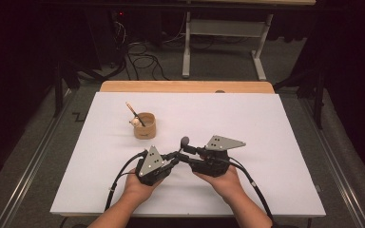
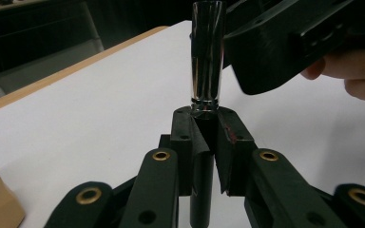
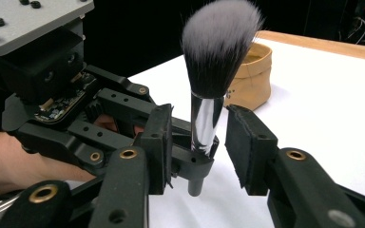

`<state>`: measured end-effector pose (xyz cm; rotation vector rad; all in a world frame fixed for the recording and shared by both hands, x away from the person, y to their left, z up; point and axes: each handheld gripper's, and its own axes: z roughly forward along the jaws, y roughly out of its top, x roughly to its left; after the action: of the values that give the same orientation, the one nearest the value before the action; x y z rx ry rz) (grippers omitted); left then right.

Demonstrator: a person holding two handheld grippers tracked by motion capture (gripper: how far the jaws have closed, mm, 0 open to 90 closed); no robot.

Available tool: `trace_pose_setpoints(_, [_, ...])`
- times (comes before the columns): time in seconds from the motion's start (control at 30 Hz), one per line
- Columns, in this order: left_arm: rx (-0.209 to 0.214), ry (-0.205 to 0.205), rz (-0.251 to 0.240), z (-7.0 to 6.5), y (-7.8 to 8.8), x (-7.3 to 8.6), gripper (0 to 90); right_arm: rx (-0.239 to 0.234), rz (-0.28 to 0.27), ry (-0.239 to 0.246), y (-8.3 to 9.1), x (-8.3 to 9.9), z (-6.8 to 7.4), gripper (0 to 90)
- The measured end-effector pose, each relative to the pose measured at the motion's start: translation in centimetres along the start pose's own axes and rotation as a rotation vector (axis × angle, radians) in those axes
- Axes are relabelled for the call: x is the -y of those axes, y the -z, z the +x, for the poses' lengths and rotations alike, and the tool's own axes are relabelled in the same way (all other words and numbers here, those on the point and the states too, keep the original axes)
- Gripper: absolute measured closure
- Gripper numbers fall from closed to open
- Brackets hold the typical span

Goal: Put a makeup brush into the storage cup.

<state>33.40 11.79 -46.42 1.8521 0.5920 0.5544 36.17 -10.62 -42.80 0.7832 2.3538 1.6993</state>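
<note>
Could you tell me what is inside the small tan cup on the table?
In the tan cup, a pencil-like stick leans out over the rim beside a small pale thing. The cup's wall hides whatever lies deeper inside.

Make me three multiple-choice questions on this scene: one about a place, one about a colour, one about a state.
1. Where does the cup stand?
A. On the table
B. On the floor
C. Between the right jaws

2. What colour are the bristle tips of the brush?
A. Red
B. White
C. Green

3. The left gripper is:
A. open and empty
B. lying on the table
C. shut on the brush

Answers: 1 A, it stands on the white tabletop; 2 B, the dark bristles end in white; 3 C, its pads clamp the handle.
</note>
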Motion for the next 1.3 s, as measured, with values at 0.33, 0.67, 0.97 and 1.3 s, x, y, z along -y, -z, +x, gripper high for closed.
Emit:
trace_pose_setpoints(0.33, [-0.022,0.046,-0.015,1.2,0.7,0.2,79.1,0.030,-0.005,0.017,1.1,-0.4,-0.4,56.9])
trace_pose_setpoints(0.67, [-0.037,0.076,-0.033,1.8,1.2,0.2,79.2,0.071,0.001,0.024,2.7,-0.3,-1.3,55.9])
trace_pose_setpoints(0.97, [-0.047,0.098,-0.043,2.4,1.6,0.2,79.1,0.109,0.017,0.024,4.2,0.1,-2.2,54.8])
trace_pose_setpoints(1.3, [-0.063,0.124,-0.052,3.0,2.1,0.3,79.1,0.137,0.028,0.025,5.6,0.7,-2.9,51.3])
